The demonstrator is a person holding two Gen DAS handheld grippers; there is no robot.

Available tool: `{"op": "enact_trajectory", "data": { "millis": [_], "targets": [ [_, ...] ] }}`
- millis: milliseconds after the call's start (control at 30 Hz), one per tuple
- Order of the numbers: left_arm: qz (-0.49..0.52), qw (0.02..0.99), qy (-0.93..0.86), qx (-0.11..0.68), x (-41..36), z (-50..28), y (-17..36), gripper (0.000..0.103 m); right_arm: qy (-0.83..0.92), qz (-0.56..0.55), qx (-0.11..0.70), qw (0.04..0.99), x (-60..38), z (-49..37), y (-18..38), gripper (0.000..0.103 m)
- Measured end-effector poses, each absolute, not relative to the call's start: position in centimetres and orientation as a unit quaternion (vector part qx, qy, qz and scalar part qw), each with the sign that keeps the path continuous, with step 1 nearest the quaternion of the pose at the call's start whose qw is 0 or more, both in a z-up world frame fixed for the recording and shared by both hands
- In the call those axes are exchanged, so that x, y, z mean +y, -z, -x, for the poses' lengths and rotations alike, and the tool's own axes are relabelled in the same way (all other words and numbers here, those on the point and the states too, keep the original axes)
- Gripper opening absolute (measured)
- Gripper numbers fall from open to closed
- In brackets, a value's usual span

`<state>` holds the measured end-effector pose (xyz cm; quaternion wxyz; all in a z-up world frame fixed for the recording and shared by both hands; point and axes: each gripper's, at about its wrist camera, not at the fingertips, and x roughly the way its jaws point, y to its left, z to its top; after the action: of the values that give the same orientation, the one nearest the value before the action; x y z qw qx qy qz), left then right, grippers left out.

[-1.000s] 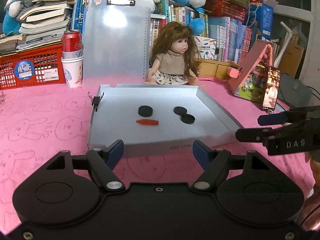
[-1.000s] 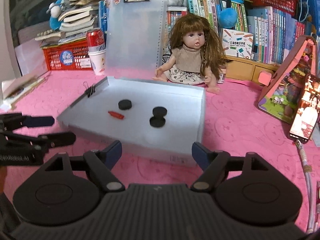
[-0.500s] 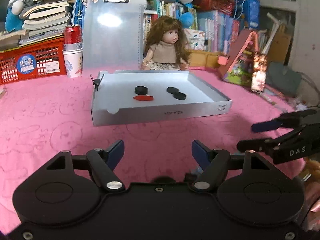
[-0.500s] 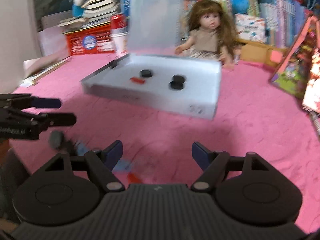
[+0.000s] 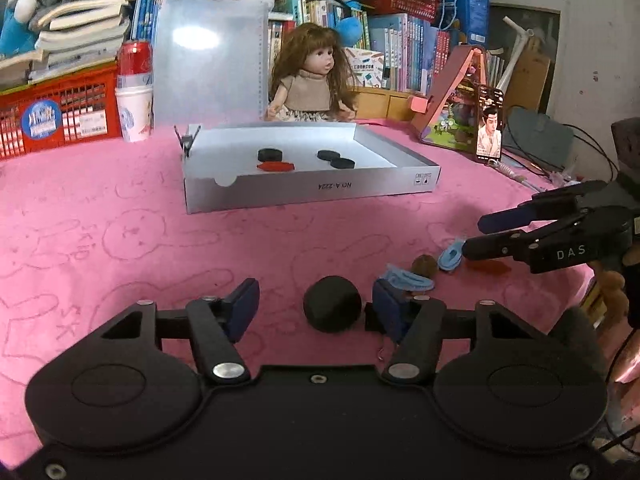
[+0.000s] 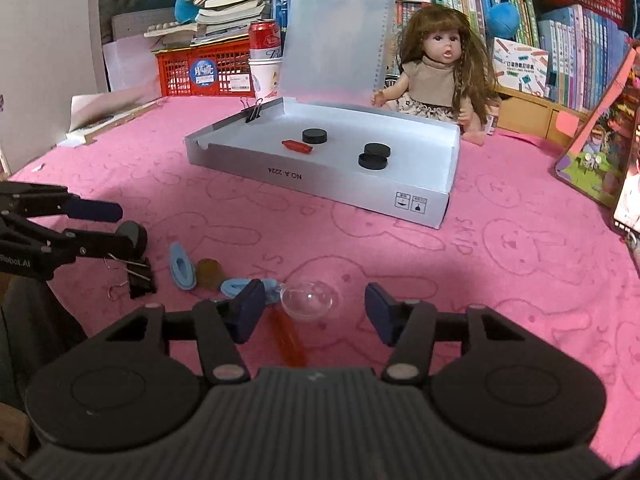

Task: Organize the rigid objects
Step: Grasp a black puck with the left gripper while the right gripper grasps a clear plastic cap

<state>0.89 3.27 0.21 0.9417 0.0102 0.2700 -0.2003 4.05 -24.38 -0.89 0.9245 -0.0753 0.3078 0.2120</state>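
**Now both grippers low over the loose pieces, jaws narrowing**

Versus a second ago: both grippers have pulled back from the grey open cardboard box (image 5: 312, 190) and dropped toward the near edge of the pink rabbit-print cloth (image 5: 120, 240). The box sat right at the fingertips then; now it is well apart, further back.

Left gripper (image 5: 312, 306): jaws have just been closing, still spread. Black round puck (image 5: 332, 309) sits between them, just beside the right pad, gap on the left side. Not pinched.

Right gripper (image 6: 314, 312): jaws have just been closing, still spread. Clear round plastic dome (image 6: 309, 300) lies between them, pads not touching it. Orange translucent stick (image 6: 289, 340) runs under the left finger.

Loose pieces between the two grippers: two light-blue oval clips (image 6: 182, 266), a brown round piece (image 6: 209, 274), a black binder clip (image 6: 140, 278) under the left gripper's fingers.

Box contents same as before: three black pucks (image 6: 315, 135) and one red capsule-shaped piece (image 6: 297, 146); two of the pucks overlap. A black binder clip (image 6: 252, 114) is clamped on the box's left wall. Translucent lid (image 6: 336, 36) stands upright.

Room: long-haired doll in a beige top (image 6: 436, 64) sits behind the box; red soda can (image 6: 264, 38) stands on a white paper cup; red plastic crate (image 6: 200, 70) with books stacked on it; bookshelf and plush toys at the back.
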Motion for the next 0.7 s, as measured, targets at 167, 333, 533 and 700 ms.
{"op": "enact_trajectory", "data": {
  "millis": [167, 333, 533, 700],
  "targets": [
    [-0.022, 0.943, 0.203, 0.262, 3.0, -0.6, -0.1, 0.053, -0.207, 0.073, 0.310, 0.925, -24.4, -4.3, 1.1, 0.059],
    [-0.030, 0.945, 0.202, 0.255, 2.7, -0.7, -0.1, 0.046, -0.197, 0.067, 0.310, 0.928, -24.6, -4.5, 1.3, 0.054],
    [-0.025, 0.951, 0.174, 0.255, 3.3, -1.6, -0.1, 0.046, -0.184, 0.059, 0.312, 0.930, -24.9, -4.9, 1.5, 0.053],
    [-0.033, 0.957, 0.142, 0.250, 3.8, -2.7, -0.4, 0.046, -0.182, 0.055, 0.311, 0.931, -24.9, -5.0, 1.6, 0.053]
  ]
}}
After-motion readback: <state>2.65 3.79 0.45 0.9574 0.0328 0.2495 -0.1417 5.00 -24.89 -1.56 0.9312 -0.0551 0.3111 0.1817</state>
